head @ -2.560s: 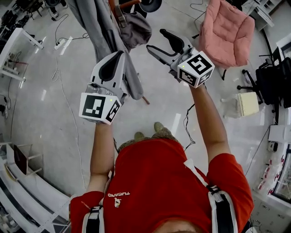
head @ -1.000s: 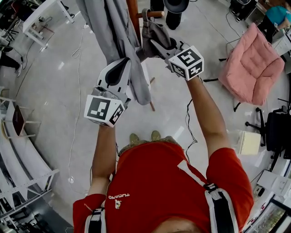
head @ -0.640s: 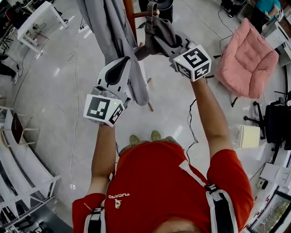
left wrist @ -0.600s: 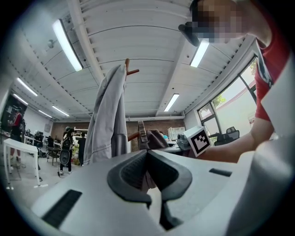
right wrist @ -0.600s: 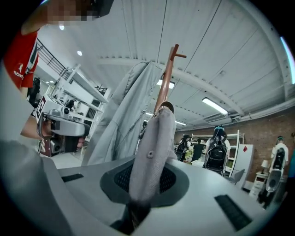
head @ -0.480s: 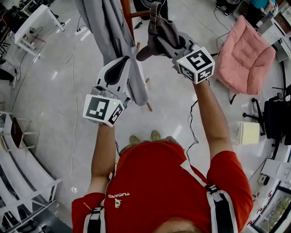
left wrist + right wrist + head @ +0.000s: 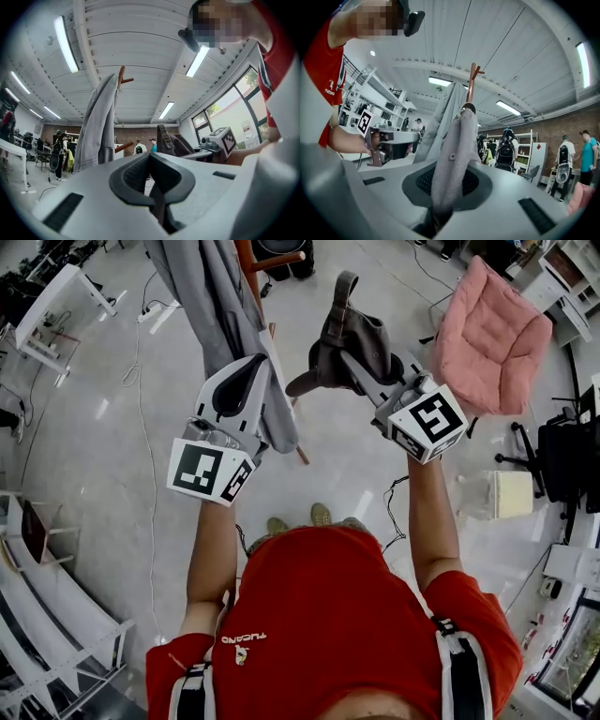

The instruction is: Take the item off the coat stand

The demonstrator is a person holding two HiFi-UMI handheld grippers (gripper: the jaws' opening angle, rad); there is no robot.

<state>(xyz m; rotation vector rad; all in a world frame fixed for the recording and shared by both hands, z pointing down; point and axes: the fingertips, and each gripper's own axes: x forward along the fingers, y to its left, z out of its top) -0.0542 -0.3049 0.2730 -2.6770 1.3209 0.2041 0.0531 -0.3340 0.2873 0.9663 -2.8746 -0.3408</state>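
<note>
A grey-brown cap hangs free of the wooden coat stand, pinched by its fabric in my right gripper. In the right gripper view the cap rises from between the jaws of the right gripper, with the stand behind it. A long grey coat still hangs on the stand. My left gripper is raised right beside the coat's lower part. Its jaws in the left gripper view are shut with nothing between them, and the cap shows off to the right.
A pink cushioned chair stands at the right, with a black office chair and a pale box nearer. White tables and floor cables lie at the left. People stand far back in the room.
My right gripper has pulled the cap off the stand's peg, right and toward the person. The left gripper has stayed beside the coat.
</note>
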